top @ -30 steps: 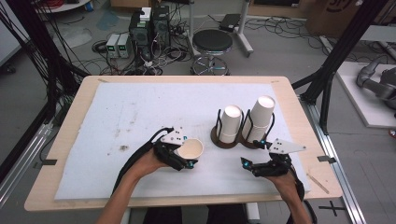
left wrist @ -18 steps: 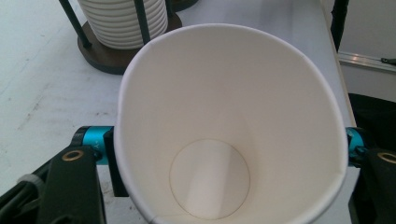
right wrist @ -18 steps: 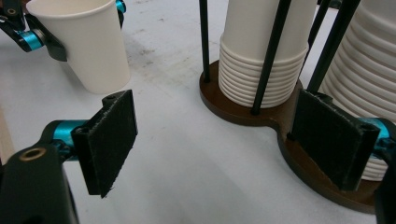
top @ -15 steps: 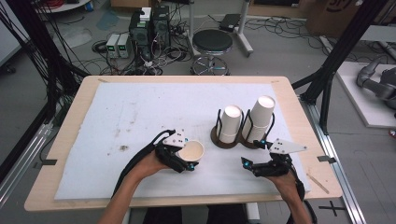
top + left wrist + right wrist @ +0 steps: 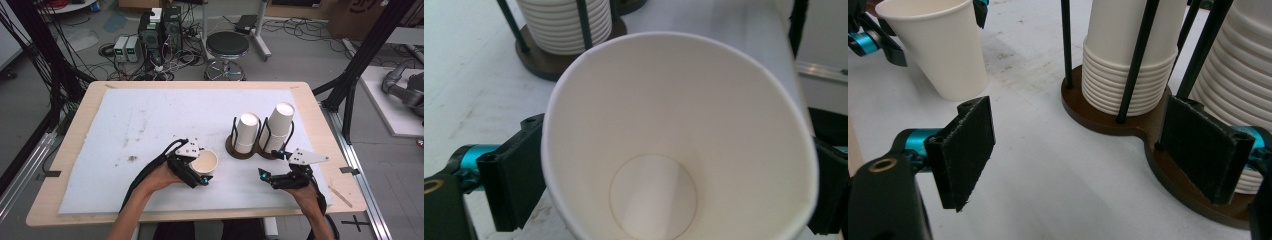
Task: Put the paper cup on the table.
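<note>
A single white paper cup (image 5: 205, 162) stands mouth up on the white mat, tilted slightly. My left gripper (image 5: 200, 172) is shut on it, a black jaw on each side of its wall (image 5: 674, 150). Two stacks of upturned white cups (image 5: 247, 132) (image 5: 278, 126) fill a dark brown holder with black rods (image 5: 240, 151) right of the middle. My right gripper (image 5: 272, 172) rests open on the mat just in front of that holder, its pads (image 5: 965, 150) wide apart with nothing between them. The held cup (image 5: 938, 45) and the holder base (image 5: 1108, 120) lie ahead of it.
A white mat (image 5: 125, 125) covers most of the wooden table (image 5: 65, 150). Black frame posts (image 5: 350, 85) stand at the table's right and left. A stool (image 5: 227, 47), cables and electronics boxes sit on the floor beyond the far edge.
The left gripper with the cup has shifted slightly; the cup stays on the mat. The right gripper has not visibly moved.
</note>
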Motion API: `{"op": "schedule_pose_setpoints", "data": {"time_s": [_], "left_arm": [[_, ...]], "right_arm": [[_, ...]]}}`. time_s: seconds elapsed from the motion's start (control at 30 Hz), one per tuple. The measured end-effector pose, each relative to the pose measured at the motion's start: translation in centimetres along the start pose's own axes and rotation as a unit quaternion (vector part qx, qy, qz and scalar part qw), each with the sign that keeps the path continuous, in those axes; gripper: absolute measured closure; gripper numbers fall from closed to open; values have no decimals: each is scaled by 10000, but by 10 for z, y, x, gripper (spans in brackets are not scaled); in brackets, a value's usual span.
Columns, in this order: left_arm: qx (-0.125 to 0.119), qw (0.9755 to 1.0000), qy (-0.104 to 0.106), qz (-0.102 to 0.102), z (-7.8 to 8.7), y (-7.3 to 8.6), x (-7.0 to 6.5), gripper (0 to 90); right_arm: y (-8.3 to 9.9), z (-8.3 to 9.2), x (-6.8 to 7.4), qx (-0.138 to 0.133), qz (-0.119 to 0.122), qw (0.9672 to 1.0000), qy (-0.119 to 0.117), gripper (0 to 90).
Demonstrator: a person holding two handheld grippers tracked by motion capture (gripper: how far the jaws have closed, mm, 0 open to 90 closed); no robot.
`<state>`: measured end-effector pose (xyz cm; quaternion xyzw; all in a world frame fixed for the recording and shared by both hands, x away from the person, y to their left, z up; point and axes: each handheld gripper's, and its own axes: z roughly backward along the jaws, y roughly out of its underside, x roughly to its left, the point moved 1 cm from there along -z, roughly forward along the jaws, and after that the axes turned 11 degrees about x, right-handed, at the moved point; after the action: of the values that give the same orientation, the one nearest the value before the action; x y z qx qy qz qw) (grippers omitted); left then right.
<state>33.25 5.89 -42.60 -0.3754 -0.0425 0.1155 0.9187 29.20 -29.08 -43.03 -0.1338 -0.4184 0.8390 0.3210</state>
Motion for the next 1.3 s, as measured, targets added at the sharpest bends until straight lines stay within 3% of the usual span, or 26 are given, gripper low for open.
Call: {"op": "schedule_pose_setpoints", "data": {"time_s": [0.17,0.37,0.7,0.97,1.3], "left_arm": [[-96,9999,34,-83,3,0,0,61],[-121,9999,26,-35,6,0,1,61],[-363,9993,62,47,18,3,0,61],[-612,9980,35,173,35,15,1,61],[-753,9968,-97,241,49,29,1,61]], "right_arm": [[0,0,0,-13,1,10000,4,151],[0,0,0,5,-4,10000,-9,151],[1,0,-1,0,-22,10000,11,151],[1,0,-1,11,-17,10000,37,151],[3,-2,-2,38,-43,10000,43,151]]}}
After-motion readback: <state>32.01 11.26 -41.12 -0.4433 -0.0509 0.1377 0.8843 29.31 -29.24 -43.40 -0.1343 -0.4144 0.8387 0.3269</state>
